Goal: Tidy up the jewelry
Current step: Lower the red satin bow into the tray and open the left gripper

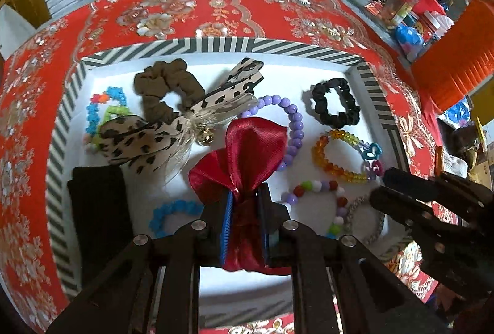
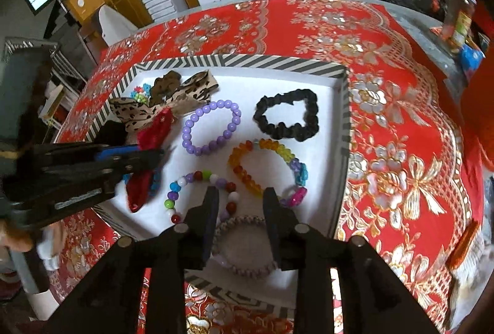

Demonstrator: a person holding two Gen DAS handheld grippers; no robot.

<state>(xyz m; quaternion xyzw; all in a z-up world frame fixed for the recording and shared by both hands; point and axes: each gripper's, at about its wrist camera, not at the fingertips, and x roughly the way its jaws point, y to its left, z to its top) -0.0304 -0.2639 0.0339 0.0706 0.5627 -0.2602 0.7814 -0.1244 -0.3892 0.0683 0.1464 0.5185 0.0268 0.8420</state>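
Striped tray (image 1: pixel 216 45) below both grippers. Left gripper (image 1: pixel 244 222) clamped on red bow (image 1: pixel 247 148), hanging above tray floor; may slip free or drop onto purple bracelet (image 1: pixel 293 130) ahead. Right gripper (image 2: pixel 239 201) parted, empty, over grey bracelet (image 2: pixel 244 269). No readable writing anywhere.

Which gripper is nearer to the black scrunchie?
Right. The right gripper hangs over the tray's near edge, below the black scrunchie. The left gripper, holding the red bow, is further left.
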